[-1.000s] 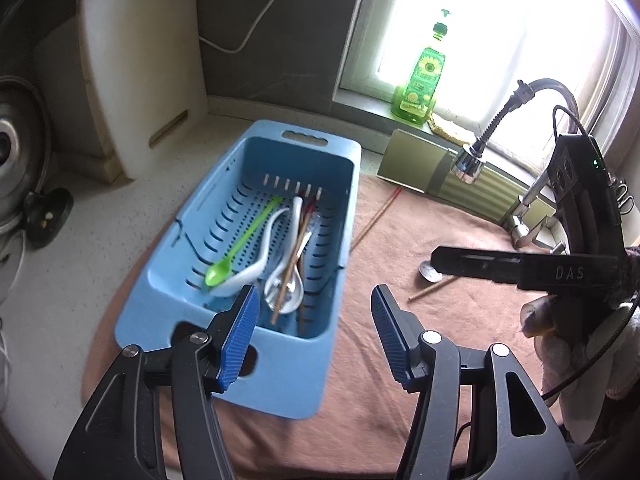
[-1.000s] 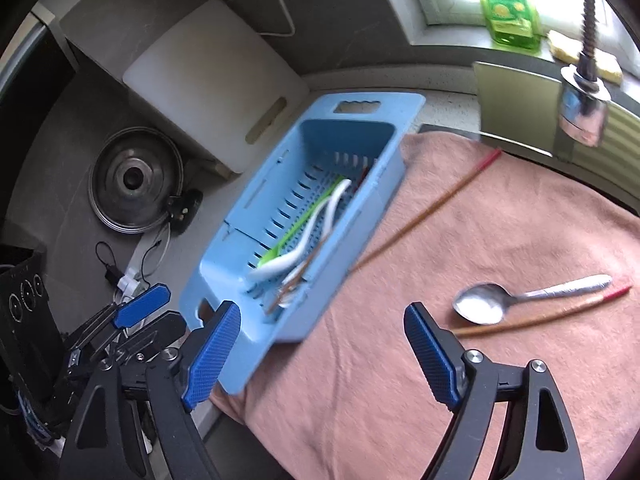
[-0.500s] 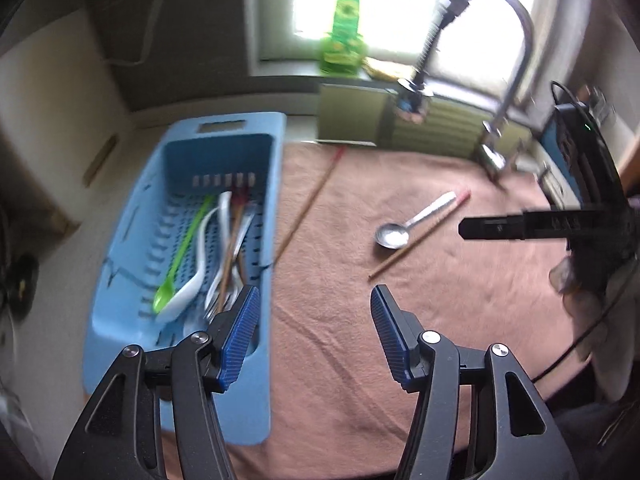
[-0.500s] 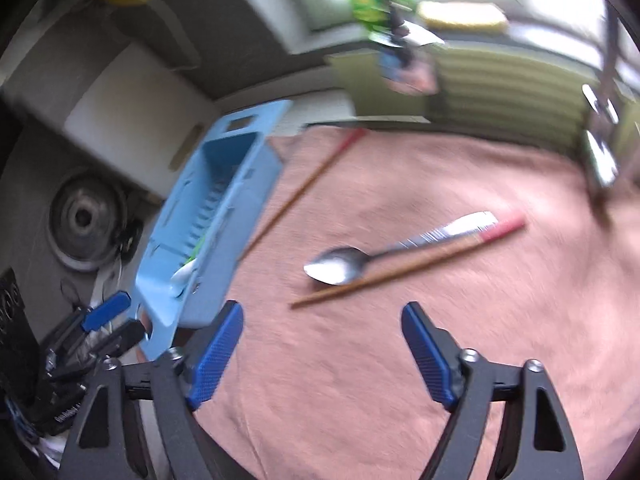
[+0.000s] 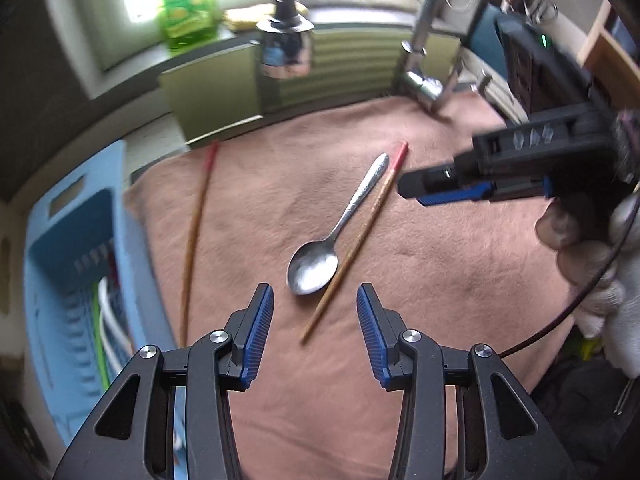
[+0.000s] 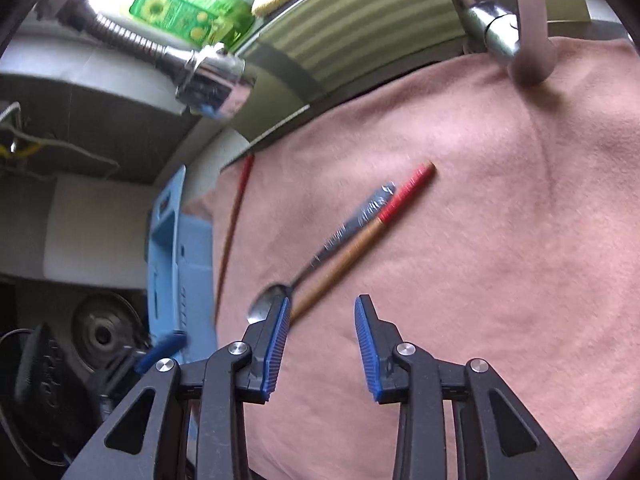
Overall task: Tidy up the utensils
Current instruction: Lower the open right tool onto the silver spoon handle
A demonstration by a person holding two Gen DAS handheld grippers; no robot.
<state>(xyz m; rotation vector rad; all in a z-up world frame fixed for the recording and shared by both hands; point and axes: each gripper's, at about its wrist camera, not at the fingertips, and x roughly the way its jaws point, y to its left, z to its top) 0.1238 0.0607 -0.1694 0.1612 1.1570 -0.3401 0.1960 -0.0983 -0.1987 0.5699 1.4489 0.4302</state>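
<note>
Where pink towel (image 5: 420, 280) covers counter | faucet (image 6: 208, 76) overhead | both grippers' fingers wide

The left gripper (image 5: 315, 330) hangs with jaws apart and empty just short of a metal spoon (image 5: 334, 243) lying beside a red-tipped chopstick (image 5: 358, 240) on the pink towel (image 5: 440, 272), a blue drainer basket (image 5: 44, 264) at left.

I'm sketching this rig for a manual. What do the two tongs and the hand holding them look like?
Both tongs, left and right, have black angular frames with silver bolts and ribbed blue pads. The right unit carries a green light, pale lettering and a black cable. A white glove partly covers the hand.
</note>
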